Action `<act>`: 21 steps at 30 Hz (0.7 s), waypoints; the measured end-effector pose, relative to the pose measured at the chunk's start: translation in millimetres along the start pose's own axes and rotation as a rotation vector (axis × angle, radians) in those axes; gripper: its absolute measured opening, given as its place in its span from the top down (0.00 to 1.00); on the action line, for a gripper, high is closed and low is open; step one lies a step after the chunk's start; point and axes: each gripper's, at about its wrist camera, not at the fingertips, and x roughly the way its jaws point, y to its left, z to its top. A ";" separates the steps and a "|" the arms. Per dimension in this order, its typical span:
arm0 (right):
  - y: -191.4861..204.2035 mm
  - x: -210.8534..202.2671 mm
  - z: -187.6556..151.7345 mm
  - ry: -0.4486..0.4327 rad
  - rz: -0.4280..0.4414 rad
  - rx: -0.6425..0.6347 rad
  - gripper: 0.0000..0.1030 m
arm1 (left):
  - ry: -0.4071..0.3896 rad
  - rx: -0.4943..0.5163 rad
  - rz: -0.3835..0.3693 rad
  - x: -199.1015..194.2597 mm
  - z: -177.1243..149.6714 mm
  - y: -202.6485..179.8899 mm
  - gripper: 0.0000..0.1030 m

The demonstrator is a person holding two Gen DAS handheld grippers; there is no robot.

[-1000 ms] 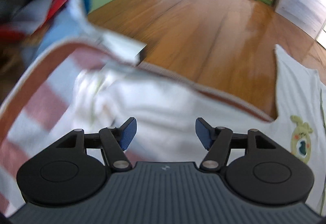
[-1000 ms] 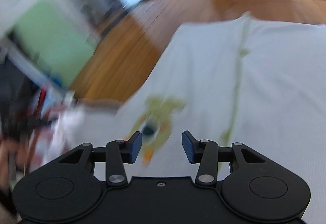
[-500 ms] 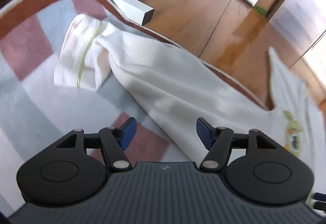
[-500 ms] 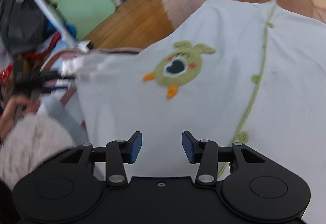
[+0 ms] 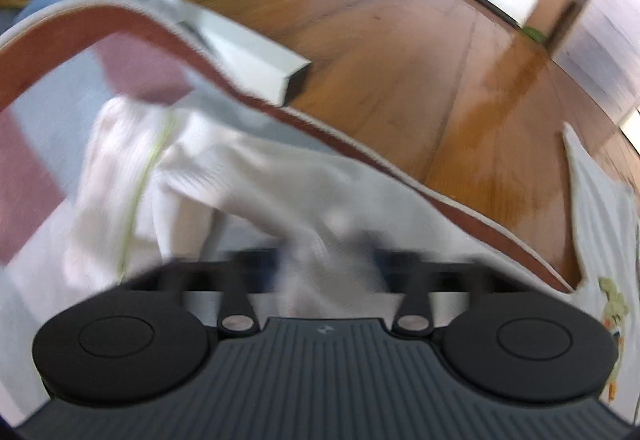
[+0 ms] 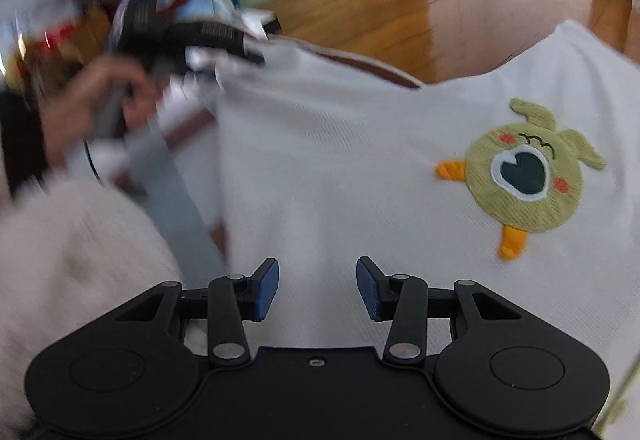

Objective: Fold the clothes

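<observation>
White ribbed cotton was what you were working: the cardigan (image 6: 360, 180) lay spread on the checked blanket (image 5: 48, 144), its green monster patch (image 6: 524, 176) face up and its far edge hanging out over the wooden floor (image 5: 400, 80).

Your left gripper (image 5: 328, 268) was buried in the sleeve (image 5: 224, 176). A bunch of the white cloth sat between its fingers, but that view was smeared with motion, so whether the jaws had closed on the cloth I cannot tell. From that claw the sleeve ran away forward and to the left, its long axis ending at the cuff with the green stripe (image 5: 140, 176), which lay crumpled on the blanket.

Your right gripper (image 6: 316, 288) hovered with its blue pads (image 6: 266, 290) parted and nothing between them, over the flat chest panel, the patch lying ahead and to its right.

Your left hand (image 6: 92, 104) was clearly the nearer one to the sleeve. By my judgement the sleeve would want carrying to the right, across its own length, towards the body panel under your right claw.
</observation>
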 end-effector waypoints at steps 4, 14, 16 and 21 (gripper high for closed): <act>6.7 -17.0 -21.0 -0.018 0.013 0.010 0.51 | -0.083 0.080 -0.017 -29.1 -0.9 -35.9 0.95; -59.7 -111.5 -75.5 -0.180 -0.011 0.414 0.53 | -0.147 0.334 -0.400 -168.6 -43.2 -200.6 0.95; -70.9 -129.9 -85.2 -0.219 -0.033 0.481 0.53 | -0.060 0.382 -0.459 -173.7 -66.3 -237.4 0.93; -89.3 -160.7 -108.9 -0.318 -0.128 0.567 0.52 | 0.243 0.482 -0.414 -132.1 -137.8 -296.8 0.88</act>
